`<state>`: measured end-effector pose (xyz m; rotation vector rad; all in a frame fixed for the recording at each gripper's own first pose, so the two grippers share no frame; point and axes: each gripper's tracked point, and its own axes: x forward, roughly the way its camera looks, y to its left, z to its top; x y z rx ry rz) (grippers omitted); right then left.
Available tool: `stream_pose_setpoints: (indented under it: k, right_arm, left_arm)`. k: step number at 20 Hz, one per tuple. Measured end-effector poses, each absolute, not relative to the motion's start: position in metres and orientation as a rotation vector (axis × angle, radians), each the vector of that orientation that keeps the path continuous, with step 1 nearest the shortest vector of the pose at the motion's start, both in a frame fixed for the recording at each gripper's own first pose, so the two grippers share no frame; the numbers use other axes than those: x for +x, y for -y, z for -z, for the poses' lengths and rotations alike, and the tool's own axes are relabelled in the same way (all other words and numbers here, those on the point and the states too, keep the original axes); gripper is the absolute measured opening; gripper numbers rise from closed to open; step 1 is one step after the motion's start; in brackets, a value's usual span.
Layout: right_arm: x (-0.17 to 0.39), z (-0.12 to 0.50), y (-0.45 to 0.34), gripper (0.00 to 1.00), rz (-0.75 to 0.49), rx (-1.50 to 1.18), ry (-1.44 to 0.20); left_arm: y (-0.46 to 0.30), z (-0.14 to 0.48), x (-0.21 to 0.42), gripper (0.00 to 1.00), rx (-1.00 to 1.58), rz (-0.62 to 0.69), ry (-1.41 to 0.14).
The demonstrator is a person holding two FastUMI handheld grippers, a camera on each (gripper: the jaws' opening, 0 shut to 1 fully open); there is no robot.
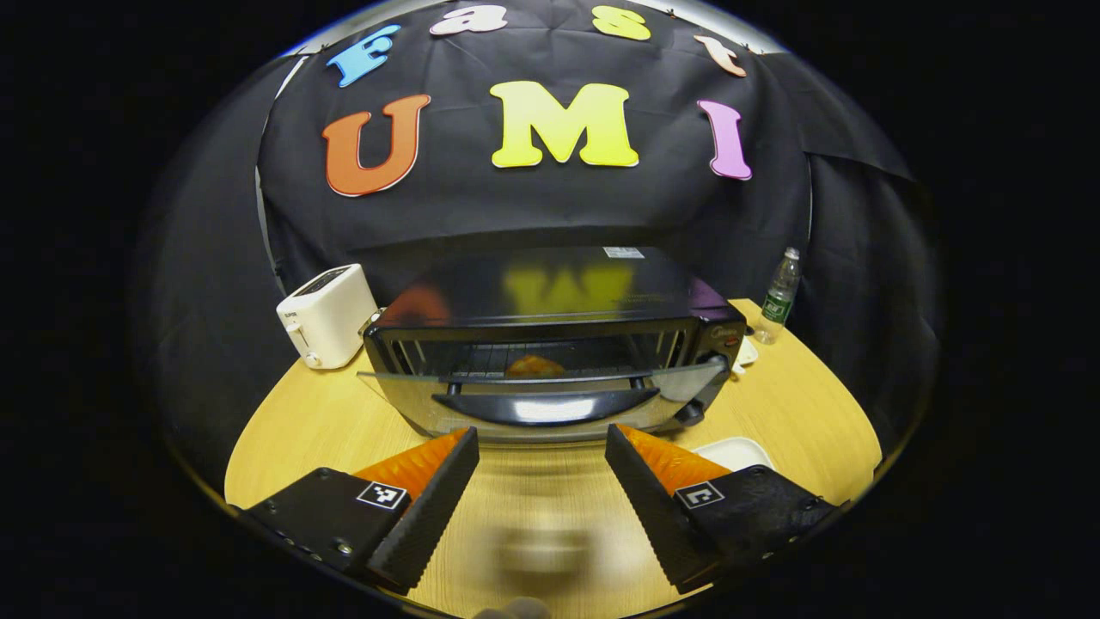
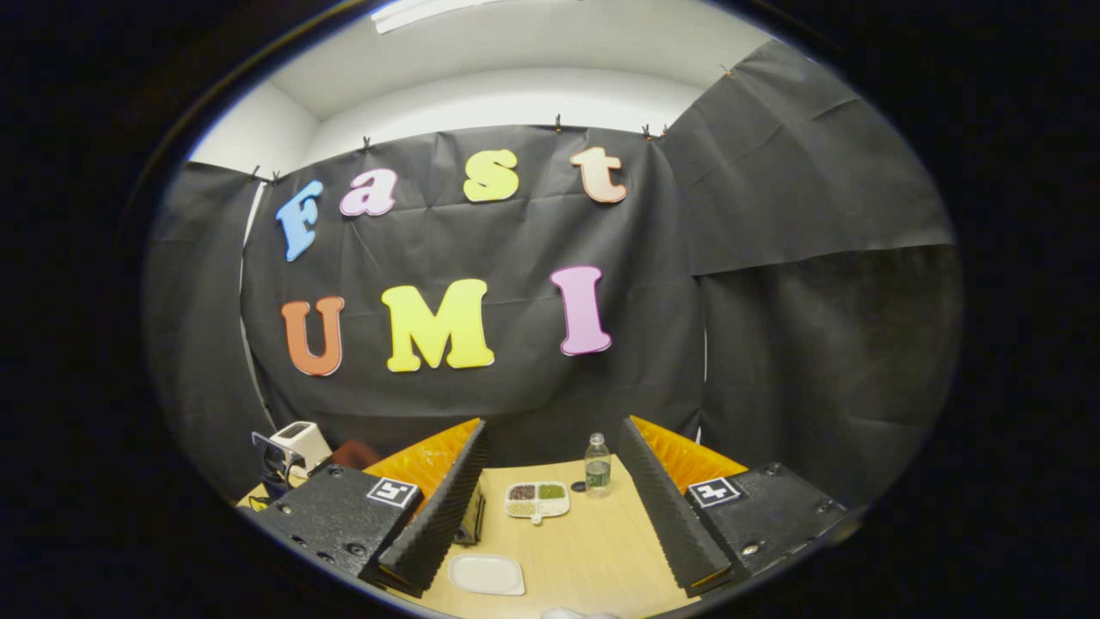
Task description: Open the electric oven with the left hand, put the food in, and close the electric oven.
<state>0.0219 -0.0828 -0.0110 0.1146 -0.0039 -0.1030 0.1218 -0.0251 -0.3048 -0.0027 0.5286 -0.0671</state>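
Left claw (image 1: 541,456) spread, empty. Oven (image 1: 550,344) dead ahead, door ajar, food (image 1: 533,366) probably inside. Stiff hinged door; shove handle (image 1: 546,404), just past fingertips. Right claw (image 2: 550,481) spread too.

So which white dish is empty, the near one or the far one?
The plain white plate nearest the right gripper; the far divided dish holds fillings.

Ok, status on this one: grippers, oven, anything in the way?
Left gripper open, empty, facing oven. Right gripper open, empty. Oven door partly open, food on rack inside. Nothing in the door's way.
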Motion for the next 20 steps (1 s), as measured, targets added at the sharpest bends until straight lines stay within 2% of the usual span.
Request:
stream_pose_setpoints:
  k: [5,16,20]
  right_arm:
    - [0.024,0.01,0.082,0.97,0.105,0.119,0.005]
    - [0.027,0.016,0.083,0.97,0.099,0.134,-0.016]
    - [0.027,0.011,0.081,0.97,0.092,0.133,-0.011]
  left_arm:
    - [0.028,0.271,0.152,0.97,0.023,0.076,-0.41]
    - [0.026,0.287,0.172,0.97,0.023,0.072,-0.438]
    - [0.023,0.267,0.167,0.97,0.037,0.06,-0.402]
